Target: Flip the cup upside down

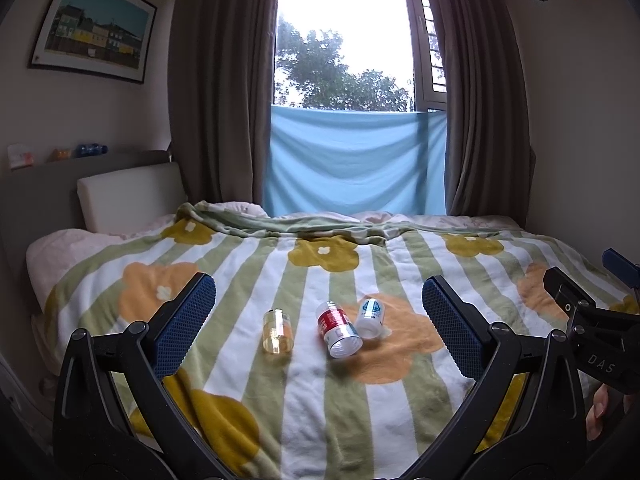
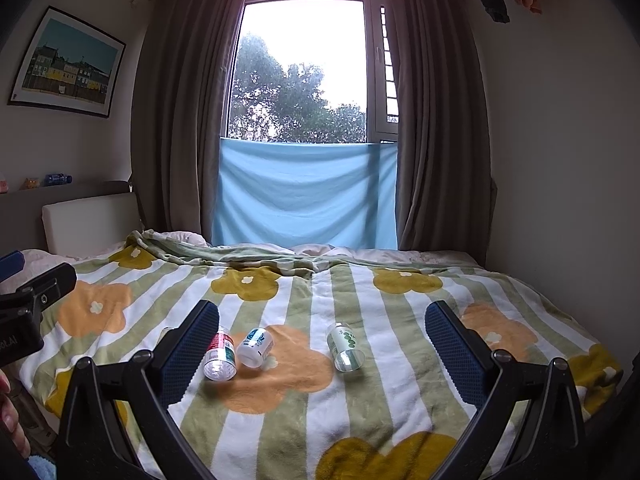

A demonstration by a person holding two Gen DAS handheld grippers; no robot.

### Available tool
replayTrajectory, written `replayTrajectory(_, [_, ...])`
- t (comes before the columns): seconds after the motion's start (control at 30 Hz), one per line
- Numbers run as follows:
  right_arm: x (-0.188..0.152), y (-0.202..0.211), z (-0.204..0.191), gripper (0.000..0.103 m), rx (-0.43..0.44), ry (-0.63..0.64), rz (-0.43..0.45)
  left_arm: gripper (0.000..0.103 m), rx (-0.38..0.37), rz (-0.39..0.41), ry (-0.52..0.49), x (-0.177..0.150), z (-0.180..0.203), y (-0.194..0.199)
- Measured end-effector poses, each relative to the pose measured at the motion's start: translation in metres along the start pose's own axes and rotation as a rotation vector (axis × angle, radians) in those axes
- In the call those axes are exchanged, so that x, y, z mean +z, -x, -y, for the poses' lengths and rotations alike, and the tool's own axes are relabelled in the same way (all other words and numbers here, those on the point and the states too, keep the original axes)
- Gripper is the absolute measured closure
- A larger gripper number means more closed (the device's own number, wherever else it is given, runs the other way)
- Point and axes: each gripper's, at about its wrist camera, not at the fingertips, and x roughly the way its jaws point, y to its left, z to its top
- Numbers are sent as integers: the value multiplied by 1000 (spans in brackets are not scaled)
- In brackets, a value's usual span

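Several small cups lie on their sides on a flowered blanket (image 1: 320, 400). In the left wrist view I see a clear yellowish cup (image 1: 277, 331), a red-labelled cup (image 1: 338, 329) and a white blue-labelled cup (image 1: 370, 317) touching it. The right wrist view shows the red-labelled cup (image 2: 220, 357), the blue-labelled cup (image 2: 255, 347) and a green-labelled cup (image 2: 345, 347) apart to the right. My left gripper (image 1: 319, 326) is open and empty, held short of the cups. My right gripper (image 2: 322, 342) is open and empty too. Each gripper shows at the edge of the other's view.
The bed (image 2: 400, 380) ends at a wall on the right and a padded headboard (image 1: 128, 196) on the left. A window with brown curtains (image 1: 216, 100) and a blue cloth (image 1: 356, 160) stands behind. A framed picture (image 1: 92, 26) hangs at the left.
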Motion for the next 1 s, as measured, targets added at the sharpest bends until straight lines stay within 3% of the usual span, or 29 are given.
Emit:
replayTrajectory(0.33, [-8, -9, -14, 0, 27, 13, -33, 0, 15, -43, 8, -8, -7, -18])
replayTrajectory(0.53, [-1, -51, -30, 0, 116, 37, -71, 0, 51, -103, 16, -19, -20, -42])
replayTrajectory(0.73, [12, -141, -57, 0, 251, 101, -184, 0, 93, -207, 51, -41, -42, -77])
replayTrajectory(1.0, [-4, -295, -125, 0, 418, 208, -529, 0, 133, -319, 66, -68, -57, -114])
